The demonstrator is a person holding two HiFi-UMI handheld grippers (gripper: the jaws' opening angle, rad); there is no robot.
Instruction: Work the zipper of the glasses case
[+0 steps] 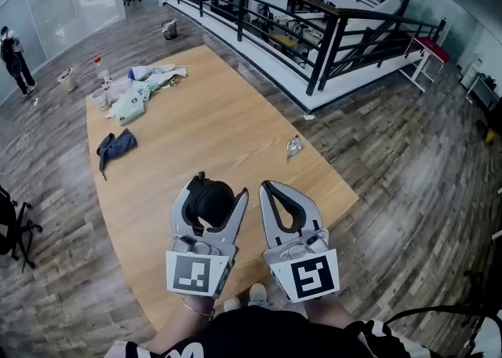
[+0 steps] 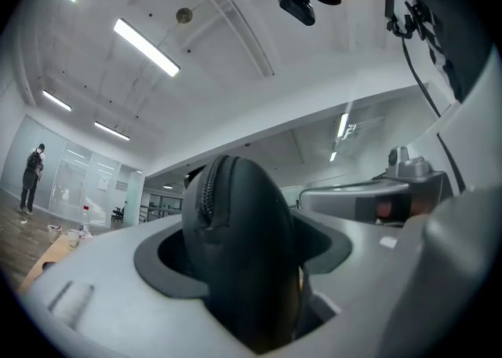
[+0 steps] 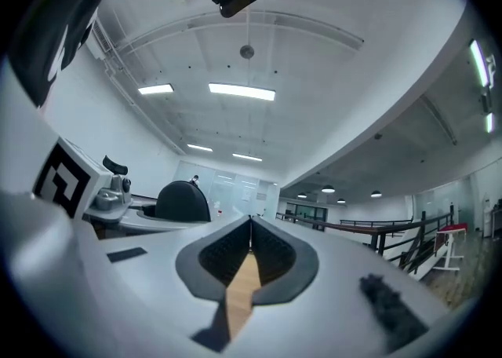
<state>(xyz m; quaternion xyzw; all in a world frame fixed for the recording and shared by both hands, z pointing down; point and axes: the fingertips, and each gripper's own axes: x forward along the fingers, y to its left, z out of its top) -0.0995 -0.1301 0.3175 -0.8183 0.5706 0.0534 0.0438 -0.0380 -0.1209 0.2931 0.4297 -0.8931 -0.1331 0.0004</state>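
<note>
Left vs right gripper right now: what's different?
The left gripper is clamped on the black case; the right gripper holds nothing. The left's jaws are spread around the case; the right's tips meet, with only table showing between them. Both are side by side above the table, pointing away from the person.

Wooden counter (image 1: pixel 212 122): dark cloth (image 1: pixel 115 147) at 9 o'clock; pale clutter pile (image 1: pixel 145 85), bottle (image 1: pixel 102 74) at 11; small clear wrapper (image 1: pixel 293 146) at 3.

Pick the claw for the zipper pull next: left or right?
Right, likely. The left claw is clamped on the black glasses case, whose zipper is exposed. The right claw is shut, empty, and close beside the case, so it is free to reach over.
</note>
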